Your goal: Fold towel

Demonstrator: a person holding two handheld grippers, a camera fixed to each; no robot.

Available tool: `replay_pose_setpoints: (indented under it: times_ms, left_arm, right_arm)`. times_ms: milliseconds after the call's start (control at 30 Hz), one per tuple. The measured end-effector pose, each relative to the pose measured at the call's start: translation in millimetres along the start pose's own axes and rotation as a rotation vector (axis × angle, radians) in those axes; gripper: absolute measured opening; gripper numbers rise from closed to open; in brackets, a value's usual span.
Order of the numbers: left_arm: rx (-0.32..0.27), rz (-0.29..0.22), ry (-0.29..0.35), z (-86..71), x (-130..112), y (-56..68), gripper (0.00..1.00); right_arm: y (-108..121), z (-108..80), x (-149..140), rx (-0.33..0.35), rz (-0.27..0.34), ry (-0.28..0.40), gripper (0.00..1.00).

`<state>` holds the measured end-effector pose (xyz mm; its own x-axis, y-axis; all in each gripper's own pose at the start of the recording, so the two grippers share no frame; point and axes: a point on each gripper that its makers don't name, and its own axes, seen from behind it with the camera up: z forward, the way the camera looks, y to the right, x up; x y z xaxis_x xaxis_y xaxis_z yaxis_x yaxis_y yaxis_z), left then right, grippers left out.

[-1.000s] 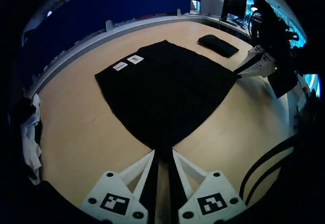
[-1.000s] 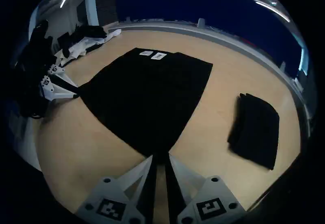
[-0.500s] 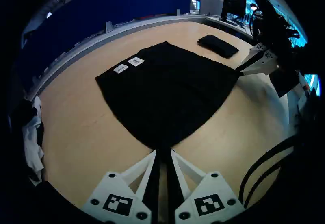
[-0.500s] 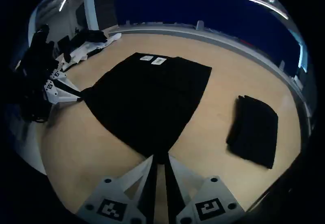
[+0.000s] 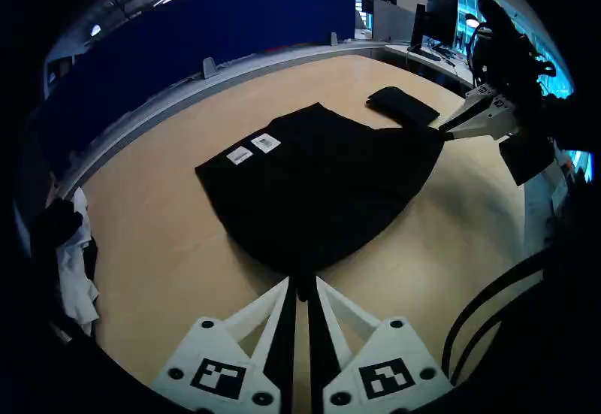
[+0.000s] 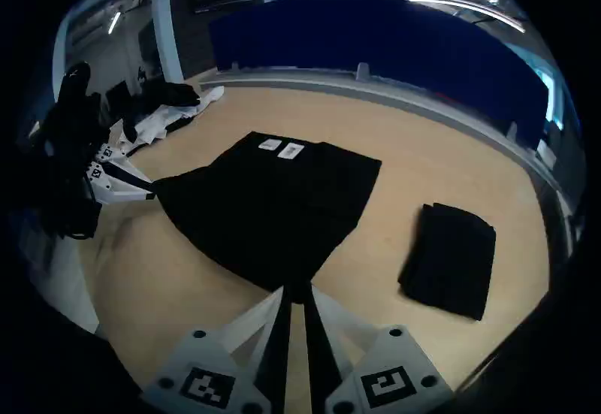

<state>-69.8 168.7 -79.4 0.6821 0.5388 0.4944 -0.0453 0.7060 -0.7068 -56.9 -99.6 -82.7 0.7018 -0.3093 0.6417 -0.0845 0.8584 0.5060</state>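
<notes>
A black towel [image 5: 323,181] lies spread on a pale wooden worktop [image 5: 150,219], near its middle. Two small white labels [image 5: 252,149] sit side by side by the towel's far edge.

In the left gripper view, the left gripper [image 5: 303,282] reaches in from the bottom. Its fingers [image 5: 255,316] are pressed together, pinching the towel's nearest corner. At the right of that view the right gripper [image 5: 443,133] has its fingers closed on another corner, and the cloth runs taut to a point there.

In the right gripper view, the right gripper's own fingers [image 6: 342,320] likewise clamp the corner closest to the camera. The left gripper shows at the left edge, gripping its corner. Whether the held corners are off the worktop I cannot tell.

A folded cloth [image 6: 451,260], also black, lies on the worktop to the right of the towel, apart from it. A loose heap of dark and white clothes [image 6: 165,106] sits at the far left end of the worktop. A blue partition [image 6: 376,38] runs along the back edge. In the left gripper view, monitors [image 5: 428,12] stand beyond the far right corner.
</notes>
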Motion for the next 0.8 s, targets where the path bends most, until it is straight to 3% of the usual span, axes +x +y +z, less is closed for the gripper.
replay_pose_setpoints:
  times_ms: [467, 800]
  left_arm:
    - [0.004, -0.049, 0.024, -39.8, 28, 4.0, 0.10]
    - [-0.005, -0.068, 0.028, -62.1, 33, 15.7, 0.10]
  right_arm:
    - [-9, -43.0, 32, 0.011, 0.010, 0.050, 0.11]
    - [-13, -63.5, 39, 0.012, 0.009, 0.055, 0.11]
